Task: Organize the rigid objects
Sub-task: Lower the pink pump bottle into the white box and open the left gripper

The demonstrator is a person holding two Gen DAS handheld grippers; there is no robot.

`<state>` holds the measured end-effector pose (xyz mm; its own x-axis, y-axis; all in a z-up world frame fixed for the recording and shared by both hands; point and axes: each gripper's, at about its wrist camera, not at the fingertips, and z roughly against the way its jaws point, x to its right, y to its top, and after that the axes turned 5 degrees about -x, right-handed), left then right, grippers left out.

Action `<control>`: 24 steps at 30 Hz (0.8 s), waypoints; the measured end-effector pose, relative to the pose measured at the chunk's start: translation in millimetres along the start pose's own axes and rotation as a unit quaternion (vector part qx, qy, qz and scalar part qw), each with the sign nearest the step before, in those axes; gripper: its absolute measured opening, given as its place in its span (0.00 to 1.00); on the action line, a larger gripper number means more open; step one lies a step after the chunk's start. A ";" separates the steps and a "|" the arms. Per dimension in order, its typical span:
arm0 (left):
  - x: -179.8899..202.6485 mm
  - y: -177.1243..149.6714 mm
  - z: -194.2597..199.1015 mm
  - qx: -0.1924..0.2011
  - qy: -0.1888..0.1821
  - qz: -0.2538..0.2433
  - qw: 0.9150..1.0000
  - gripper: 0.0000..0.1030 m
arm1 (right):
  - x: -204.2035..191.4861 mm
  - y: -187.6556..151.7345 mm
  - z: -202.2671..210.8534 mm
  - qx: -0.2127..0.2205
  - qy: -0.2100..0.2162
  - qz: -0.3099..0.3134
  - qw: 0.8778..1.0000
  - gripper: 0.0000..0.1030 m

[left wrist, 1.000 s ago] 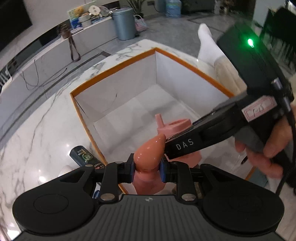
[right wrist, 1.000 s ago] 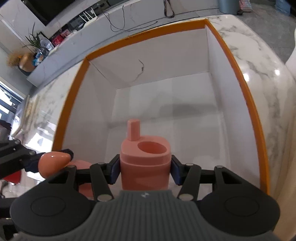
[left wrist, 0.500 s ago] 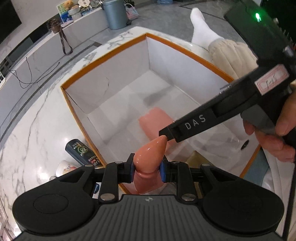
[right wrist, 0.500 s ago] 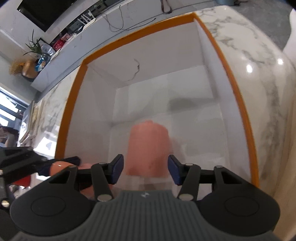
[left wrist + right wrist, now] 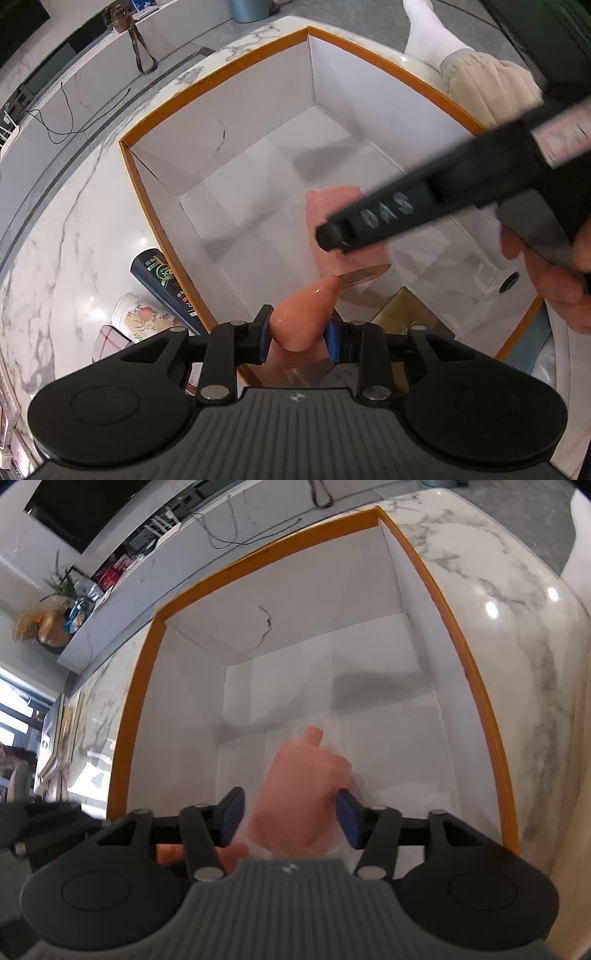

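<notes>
The step in hand looks like dropping both pink pieces into the orange-rimmed box (image 5: pixel 127 155). The left gripper (image 5: pixel 297 338), tilted steeply down at the box edge, is opening around the pink cone (image 5: pixel 306 317). The right gripper (image 5: pixel 291 818), angled down, is opening too; the pink cup (image 5: pixel 306 779) blurs, apparently free between its jaws. Next, each hand needs to lift clear.

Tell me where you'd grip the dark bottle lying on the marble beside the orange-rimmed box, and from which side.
Judging from the left wrist view, take the dark bottle across its body, from above. It lies on its side on the marble counter, close along the box wall, so a hand-held gripper has little room from that side; the finger nearest the wall may be tight.
</notes>
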<state>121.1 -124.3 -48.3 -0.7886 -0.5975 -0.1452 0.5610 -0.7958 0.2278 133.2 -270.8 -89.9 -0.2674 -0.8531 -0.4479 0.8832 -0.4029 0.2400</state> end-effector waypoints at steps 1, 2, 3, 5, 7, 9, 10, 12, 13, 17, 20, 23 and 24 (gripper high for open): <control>-0.4 -0.1 0.0 0.000 -0.001 -0.001 1.000 0.36 | -0.2 2.4 -1.3 -0.003 -0.003 -0.005 1.000 0.58; -1.1 0.8 0.8 0.001 -0.006 0.001 1.000 0.36 | -0.5 4.8 -4.3 -0.009 -0.008 -0.009 1.000 0.59; -2.4 0.5 1.4 0.002 -0.010 0.004 1.000 0.37 | -0.9 7.9 -8.4 -0.017 -0.015 -0.013 1.000 0.59; -4.9 1.1 3.2 0.007 -0.017 0.007 1.000 0.41 | -0.9 12.6 -15.2 -0.025 -0.023 -0.022 0.999 0.59; -3.9 -0.2 4.3 0.015 -0.011 0.002 1.000 0.46 | 0.3 16.5 -21.0 -0.031 -0.023 -0.033 0.999 0.61; -5.4 -0.6 4.3 0.019 -0.011 0.001 1.000 0.46 | 1.9 20.5 -27.2 -0.035 -0.022 -0.042 0.998 0.64; -5.5 -1.0 4.2 0.017 -0.015 0.001 1.000 0.41 | 2.2 21.6 -30.1 -0.036 -0.019 -0.044 0.998 0.63; -4.3 -2.5 6.5 0.016 -0.021 -0.005 1.000 0.32 | 1.9 19.2 -30.7 -0.039 -0.008 -0.043 0.998 0.60; -3.9 -3.2 7.4 0.015 -0.019 -0.003 1.000 0.30 | 0.1 17.4 -29.3 -0.043 -0.009 -0.036 0.998 0.60; -7.5 -4.0 9.6 0.009 -0.022 0.023 0.999 0.30 | -9.7 6.3 -11.3 -0.026 -0.012 0.015 0.999 0.59; -5.7 -1.1 9.8 0.000 -0.022 0.035 0.999 0.30 | -11.0 -2.8 0.2 -0.004 -0.018 0.041 0.999 0.59; -5.7 -0.1 9.1 0.000 -0.017 0.034 0.999 0.30 | -11.9 -8.1 4.2 -0.007 -0.018 0.056 0.998 0.59; -6.6 -1.5 8.9 0.001 -0.018 0.035 0.999 0.30 | -12.4 -10.6 6.3 -0.008 -0.019 0.061 0.998 0.59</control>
<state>123.3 -118.3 -39.1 -0.7556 -0.6482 -0.0939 0.6151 -0.7515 0.2385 124.7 -258.0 -81.4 -0.1723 -0.9077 -0.3825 0.9160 -0.2905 0.2767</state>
